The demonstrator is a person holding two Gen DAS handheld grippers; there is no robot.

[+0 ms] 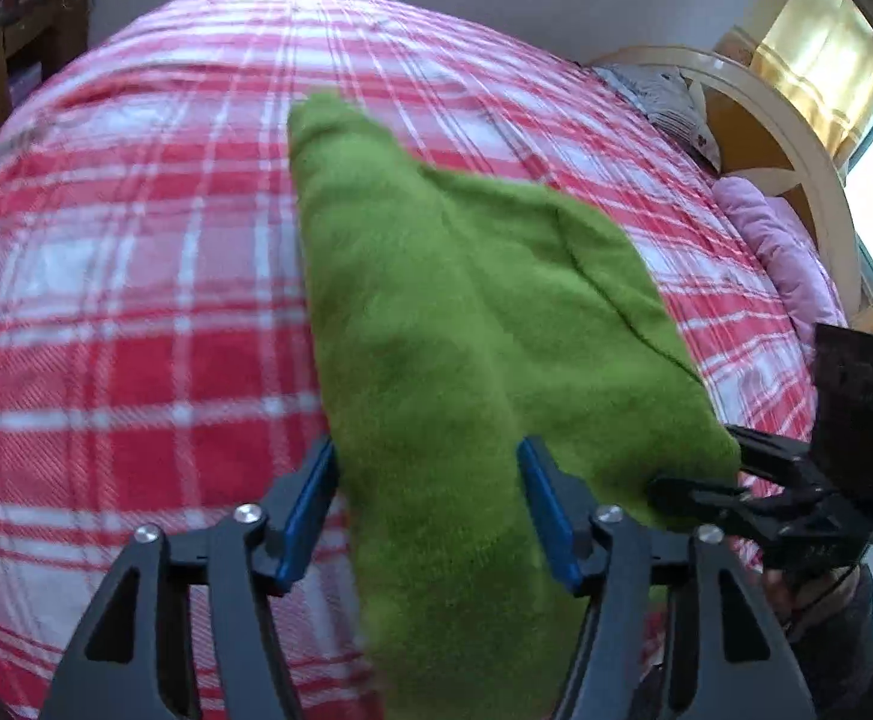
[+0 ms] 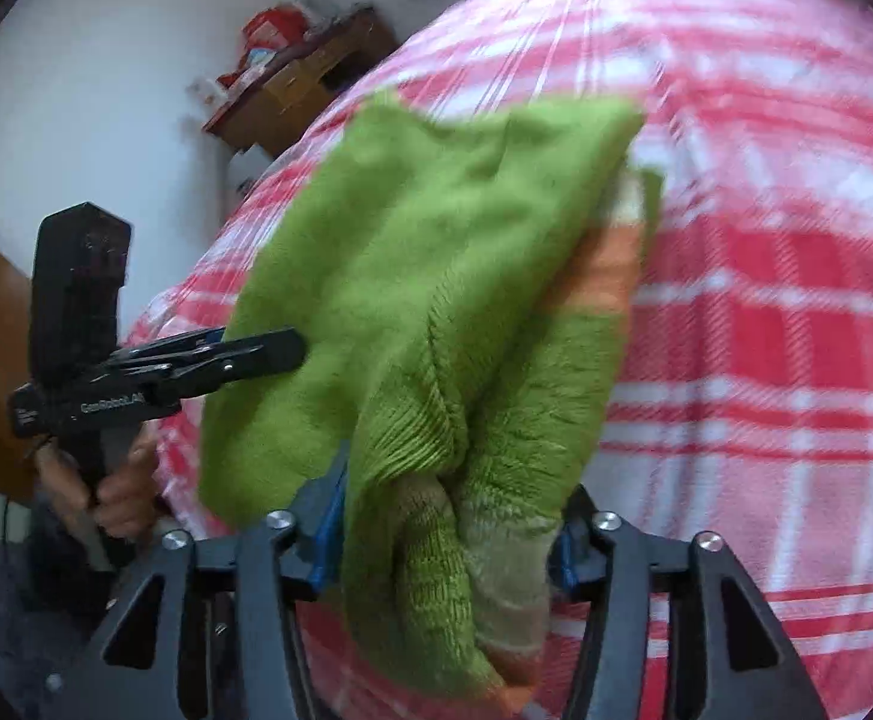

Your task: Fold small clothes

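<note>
The left gripper [image 1: 427, 516] had its blue pads pressed on one end of the fuzzy green knitted garment [image 1: 466, 312], and the right gripper [image 2: 445, 531] was clamped on the bunched other end, where a pale orange stripe showed. So the garment hung between the two tongs, lifted over the red and white checked bed cover [image 1: 124, 300]. I judged this two-point hold was meant to carry one edge across for a fold.
</note>
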